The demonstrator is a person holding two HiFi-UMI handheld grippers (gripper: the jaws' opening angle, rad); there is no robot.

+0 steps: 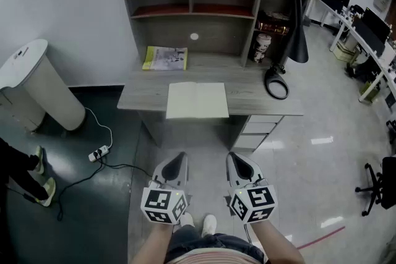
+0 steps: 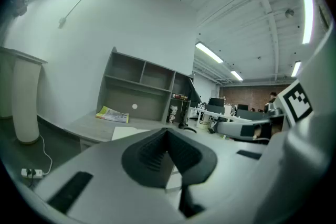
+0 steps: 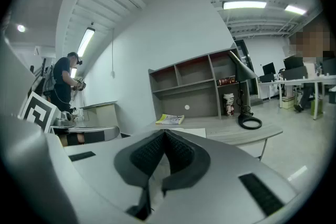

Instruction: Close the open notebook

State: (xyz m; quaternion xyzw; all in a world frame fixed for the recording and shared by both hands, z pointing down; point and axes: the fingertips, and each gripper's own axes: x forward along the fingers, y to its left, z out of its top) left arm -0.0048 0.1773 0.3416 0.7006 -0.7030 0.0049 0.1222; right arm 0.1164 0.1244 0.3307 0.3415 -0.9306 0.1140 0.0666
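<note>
Open notebook (image 1: 197, 100), far on desk (image 1: 260, 99): probably light, floppy; lift an outer edge. Left gripper (image 1: 179, 159) and right gripper (image 1: 236, 158): jaws together, empty.

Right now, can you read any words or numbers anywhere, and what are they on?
Nothing here can be read as words or numbers.
Yellow-green booklet: there is print on the cover, but it is too small and blurred to read.
Open notebook: the pages look blank.
Marker cubes: only black-and-white square patterns, no letters or numbers.
</note>
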